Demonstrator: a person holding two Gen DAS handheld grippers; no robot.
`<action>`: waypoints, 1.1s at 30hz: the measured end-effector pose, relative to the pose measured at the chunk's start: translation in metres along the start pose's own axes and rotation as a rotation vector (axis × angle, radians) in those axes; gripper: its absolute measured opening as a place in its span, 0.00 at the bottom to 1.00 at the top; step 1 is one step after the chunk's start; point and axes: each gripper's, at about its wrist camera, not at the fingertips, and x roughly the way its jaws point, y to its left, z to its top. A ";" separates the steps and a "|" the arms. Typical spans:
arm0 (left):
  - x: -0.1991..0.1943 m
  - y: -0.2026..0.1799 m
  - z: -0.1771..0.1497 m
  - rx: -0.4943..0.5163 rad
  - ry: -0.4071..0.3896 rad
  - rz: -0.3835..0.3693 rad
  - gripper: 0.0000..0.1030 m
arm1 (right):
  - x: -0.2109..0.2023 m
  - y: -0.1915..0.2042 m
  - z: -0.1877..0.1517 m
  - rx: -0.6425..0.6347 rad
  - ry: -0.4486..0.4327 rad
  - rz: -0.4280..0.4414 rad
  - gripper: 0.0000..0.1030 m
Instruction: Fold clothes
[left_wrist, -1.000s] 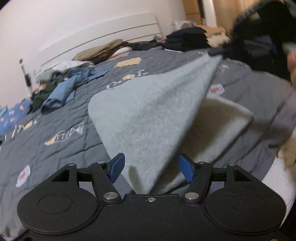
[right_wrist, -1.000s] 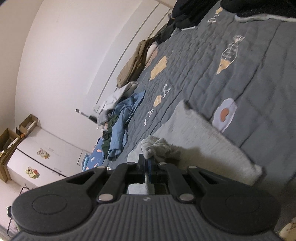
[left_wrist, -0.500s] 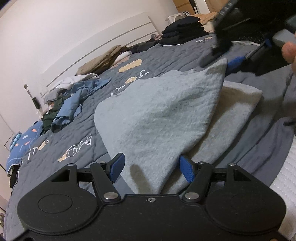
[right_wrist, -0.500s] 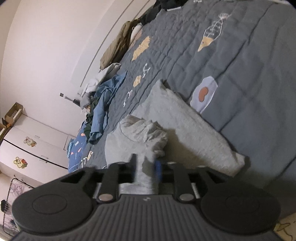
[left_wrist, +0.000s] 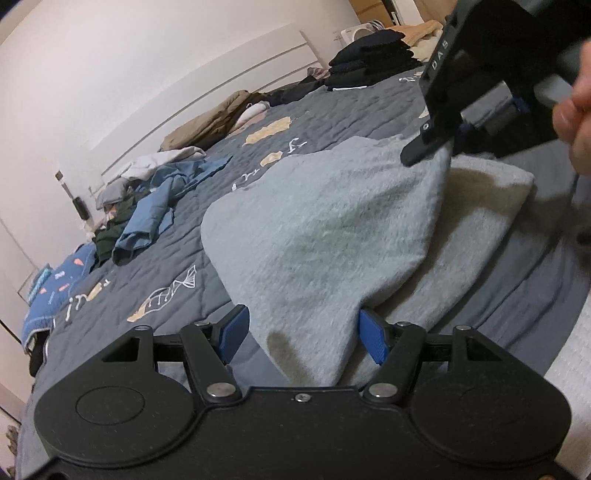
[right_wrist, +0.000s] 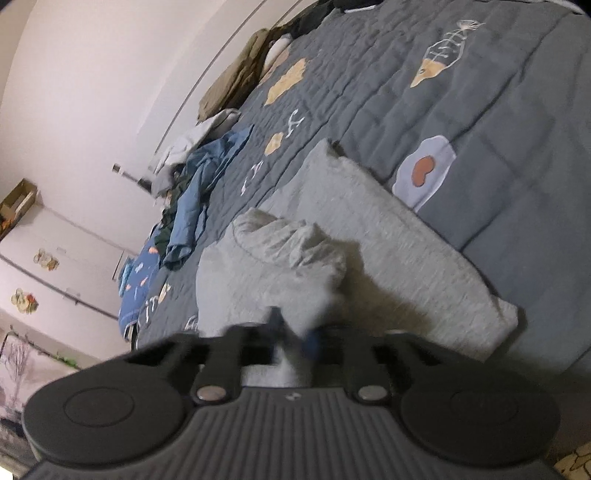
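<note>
Blue-padded left gripper (left_wrist: 303, 334) stood released, its jaws wide apart around a corner of the grey garment (left_wrist: 332, 236). Right gripper (right_wrist: 293, 338) was clenched on the garment's far corner. Garment lay near the bed's (left_wrist: 332, 122) edge; bare quilt stretched beyond to a blue clothes pile (left_wrist: 155, 206).

Place: a home bedroom.
Bed: a wide bed under a grey quilt (left_wrist: 332, 110) printed with fish bones and fried eggs fills both views.
Headboard: white panelled headboard (left_wrist: 221, 92) against a plain wall at 11 o'clock.
Laundry: loose blue garments (left_wrist: 155, 214) at 9 o'clock, a tan garment (left_wrist: 210, 125) at 11 o'clock, a folded black stack (left_wrist: 369, 62) at 1 o'clock.
Storage: white cupboard (right_wrist: 44, 258) with cartoon stickers at 9 o'clock, cardboard boxes (right_wrist: 18, 199) on top.
</note>
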 end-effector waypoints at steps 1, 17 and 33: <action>0.000 -0.001 0.000 0.016 0.000 0.004 0.62 | -0.001 -0.001 0.001 0.007 -0.011 0.003 0.04; -0.001 -0.023 -0.012 0.281 -0.042 0.109 0.25 | -0.047 0.002 0.011 -0.056 -0.121 -0.092 0.02; 0.001 -0.030 -0.023 0.360 -0.018 0.098 0.37 | -0.053 0.008 0.005 -0.158 -0.135 -0.158 0.02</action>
